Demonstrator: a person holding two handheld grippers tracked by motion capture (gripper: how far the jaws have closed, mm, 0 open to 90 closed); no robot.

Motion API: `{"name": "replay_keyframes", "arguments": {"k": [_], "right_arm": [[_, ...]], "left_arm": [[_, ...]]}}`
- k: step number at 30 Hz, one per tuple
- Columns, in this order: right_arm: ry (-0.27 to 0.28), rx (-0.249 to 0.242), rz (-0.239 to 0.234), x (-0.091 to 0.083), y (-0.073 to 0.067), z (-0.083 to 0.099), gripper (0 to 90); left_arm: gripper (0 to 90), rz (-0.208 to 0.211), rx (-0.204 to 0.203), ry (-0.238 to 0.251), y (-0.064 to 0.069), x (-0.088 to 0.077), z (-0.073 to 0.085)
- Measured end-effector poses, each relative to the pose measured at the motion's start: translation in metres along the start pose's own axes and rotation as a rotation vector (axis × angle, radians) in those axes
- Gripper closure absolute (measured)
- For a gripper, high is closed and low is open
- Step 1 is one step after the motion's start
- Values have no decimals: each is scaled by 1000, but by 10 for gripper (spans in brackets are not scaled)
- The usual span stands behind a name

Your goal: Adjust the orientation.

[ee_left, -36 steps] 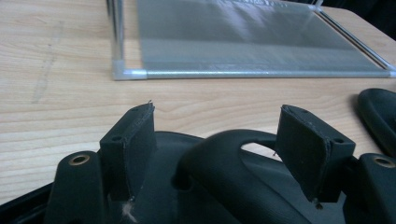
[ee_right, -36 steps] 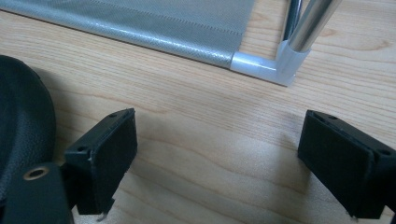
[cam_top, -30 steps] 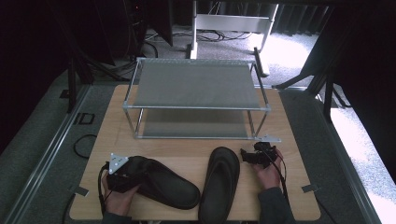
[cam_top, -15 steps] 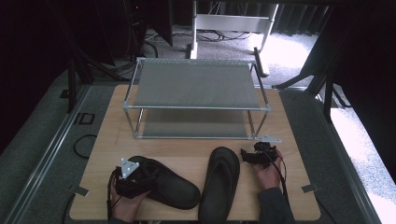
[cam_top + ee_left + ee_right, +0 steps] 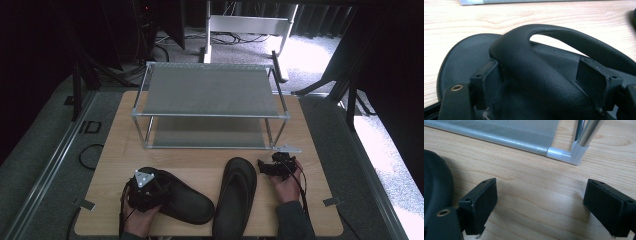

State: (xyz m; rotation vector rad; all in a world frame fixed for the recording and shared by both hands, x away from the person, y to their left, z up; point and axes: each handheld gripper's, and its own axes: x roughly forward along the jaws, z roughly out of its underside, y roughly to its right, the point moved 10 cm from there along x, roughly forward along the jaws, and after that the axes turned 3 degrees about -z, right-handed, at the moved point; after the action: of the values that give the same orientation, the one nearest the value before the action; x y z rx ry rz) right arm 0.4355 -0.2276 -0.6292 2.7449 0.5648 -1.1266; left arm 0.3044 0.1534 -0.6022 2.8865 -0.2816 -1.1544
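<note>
Two black slippers lie on the wooden table [image 5: 200, 157] in front of a two-tier metal shoe rack [image 5: 210, 105]. The left slipper [image 5: 185, 197] lies slanted; its thick strap [image 5: 536, 72] runs between the jaws of my left gripper [image 5: 145, 187] [image 5: 541, 85], which stands open around it at the slipper's near end. The right slipper [image 5: 236, 195] [image 5: 435, 190] lies lengthwise, sole down. To its right, my right gripper [image 5: 272, 167] [image 5: 541, 205] is open just above bare wood, near the rack's front right foot [image 5: 574, 153].
The rack's lower shelf [image 5: 506, 133] lies close ahead of the right gripper. Cables [image 5: 90, 152] lie on the grey floor left of the table. A white stand [image 5: 245, 25] rises behind the rack. Bare table spans between the slippers and the rack.
My left gripper has moved rightward from the table's left side onto the left slipper and now straddles its strap. The right gripper has stayed put.
</note>
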Motion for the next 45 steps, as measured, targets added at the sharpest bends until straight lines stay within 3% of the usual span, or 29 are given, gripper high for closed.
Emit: {"name": "replay_keyframes", "arguments": {"k": [5, 6, 10, 16, 18, 20, 23, 29, 39, 43, 45], "right_arm": [[0, 1, 1, 0, 0, 0, 118], [0, 2, 2, 0, 0, 0, 118], [0, 2, 2, 0, 0, 0, 118], [0, 2, 3, 0, 0, 0, 118], [0, 2, 2, 0, 0, 0, 118], [0, 2, 2, 0, 0, 0, 118], [0, 2, 2, 0, 0, 0, 118], [0, 2, 2, 0, 0, 0, 118], [0, 2, 2, 0, 0, 0, 118], [0, 4, 2, 0, 0, 0, 118], [0, 4, 2, 0, 0, 0, 118]], "left_arm": [[357, 2, 11, 28, -1, -3, -9], [441, 0, 19, 34, -1, -3, -11], [491, 7, 69, 44, 3, 0, -22], [577, 44, 116, 59, 18, 12, -39], [601, 67, 151, 74, 29, 23, -53], [629, 60, 185, 81, 36, 31, -62], [641, 59, 213, 94, 46, 45, -75], [671, 96, 238, 144, 64, 67, -101], [677, 80, 284, 223, 74, 103, -136], [678, 80, 326, 229, 77, 114, -141], [685, 58, 338, 224, 77, 120, -138]]}}
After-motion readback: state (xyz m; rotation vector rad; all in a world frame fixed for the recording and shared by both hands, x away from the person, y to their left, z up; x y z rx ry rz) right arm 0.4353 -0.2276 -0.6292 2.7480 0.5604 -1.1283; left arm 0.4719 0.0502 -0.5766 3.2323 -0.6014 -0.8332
